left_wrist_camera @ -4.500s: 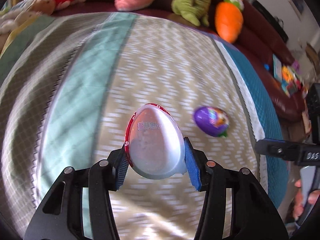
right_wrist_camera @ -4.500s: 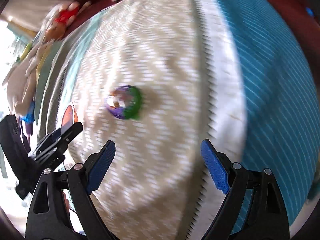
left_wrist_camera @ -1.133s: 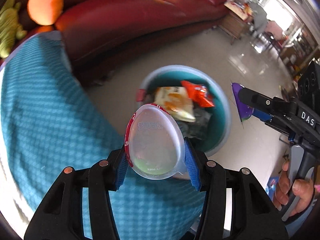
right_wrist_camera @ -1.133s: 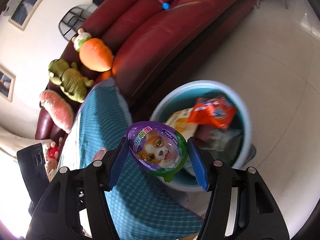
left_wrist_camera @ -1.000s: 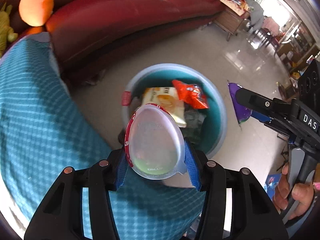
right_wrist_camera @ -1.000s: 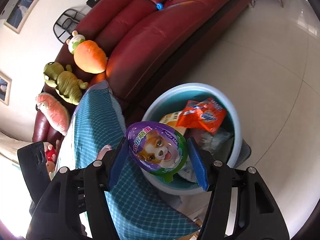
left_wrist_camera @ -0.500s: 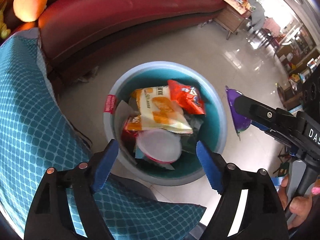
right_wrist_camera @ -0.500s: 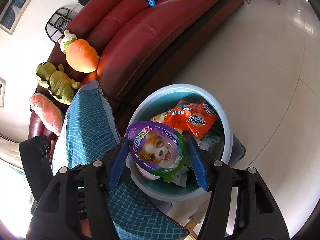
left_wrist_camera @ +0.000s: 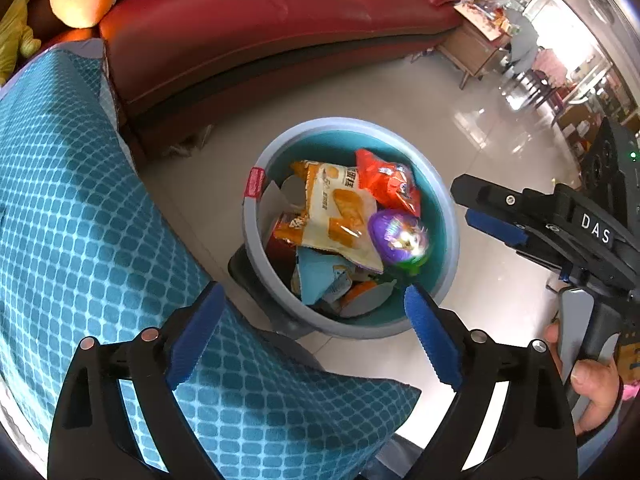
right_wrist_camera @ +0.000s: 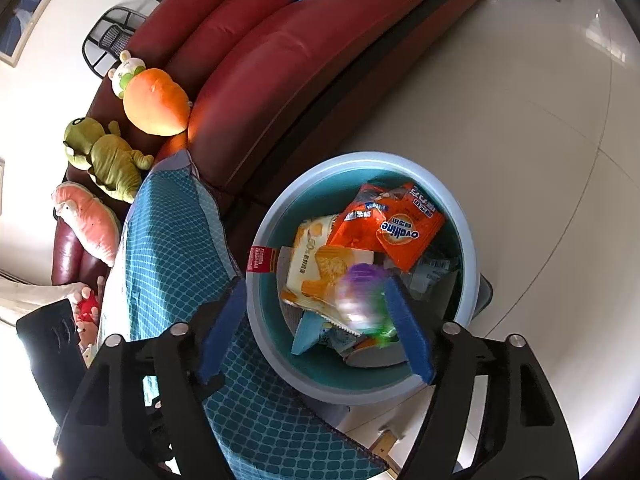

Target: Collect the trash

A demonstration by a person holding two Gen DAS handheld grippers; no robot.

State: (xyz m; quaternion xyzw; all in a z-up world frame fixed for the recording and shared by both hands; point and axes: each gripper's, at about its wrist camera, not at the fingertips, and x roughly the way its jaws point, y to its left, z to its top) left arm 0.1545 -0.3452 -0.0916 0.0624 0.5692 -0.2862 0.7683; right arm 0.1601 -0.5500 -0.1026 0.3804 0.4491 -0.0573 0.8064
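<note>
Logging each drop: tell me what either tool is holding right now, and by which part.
Nothing is held. Both the left tool and right tool are open; the purple egg is free over the bin.

Bin (left_wrist_camera: 442,196) mouth open from above; interior heaped with wrappers (left_wrist_camera: 340,216) and a purple egg (left_wrist_camera: 398,236), so little depth is free. Teal-covered bench (left_wrist_camera: 100,248) corner crowds the bin's near-left rim. Red sofa (left_wrist_camera: 260,24) blocks the far side. Bare floor (left_wrist_camera: 400,100) is clear on the right, apart from the right gripper (left_wrist_camera: 472,204).

Bright daylight, fisheye warp, floor glare
</note>
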